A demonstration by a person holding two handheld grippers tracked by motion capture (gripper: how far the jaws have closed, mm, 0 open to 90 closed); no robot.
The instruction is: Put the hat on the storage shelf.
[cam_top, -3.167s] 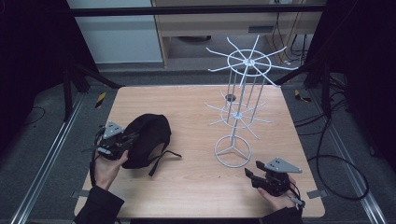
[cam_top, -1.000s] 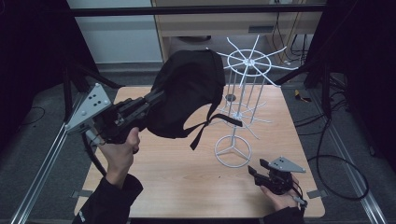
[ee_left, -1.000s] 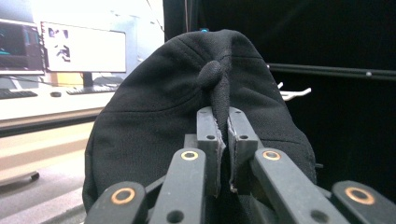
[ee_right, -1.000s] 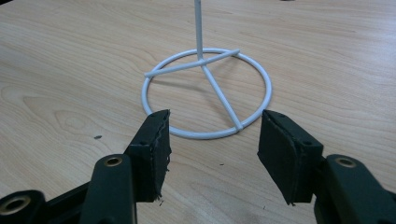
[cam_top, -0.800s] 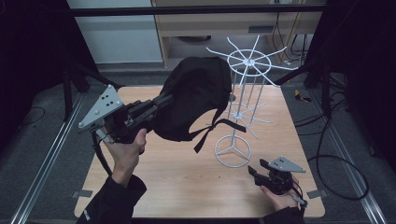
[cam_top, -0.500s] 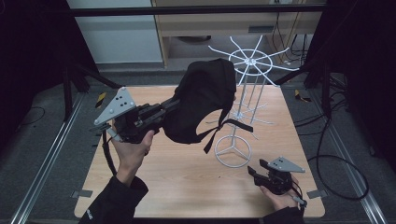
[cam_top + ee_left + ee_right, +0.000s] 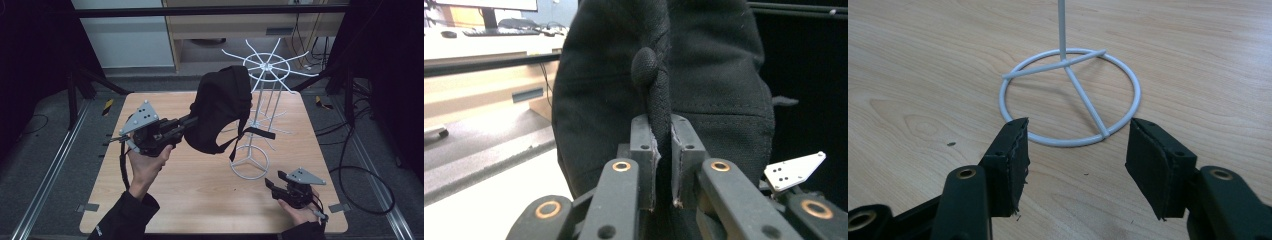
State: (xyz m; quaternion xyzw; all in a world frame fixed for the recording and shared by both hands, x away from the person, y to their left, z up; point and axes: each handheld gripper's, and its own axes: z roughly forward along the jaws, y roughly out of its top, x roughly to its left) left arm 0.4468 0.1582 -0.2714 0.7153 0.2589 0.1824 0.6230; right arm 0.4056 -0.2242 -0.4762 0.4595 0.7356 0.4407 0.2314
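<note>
The left gripper (image 7: pixel 186 121), clamped on the black fabric cap (image 7: pixel 220 107), has swung it rightward and lower beside the white wire rack (image 7: pixel 260 95), ready for hanging; the right gripper (image 7: pixel 272 184) rests open.

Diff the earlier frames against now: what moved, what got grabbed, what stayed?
The left tongs took hold of the black cap that lay on the table, lifted it, then carried it across and down beside the white wire rack. They are shut on its fabric. The right tongs stayed open on the table near the rack's base; the rack did not move.

Dark sleeves; black grippers with grey three-cornered plates, brass-ringed screws.
</note>
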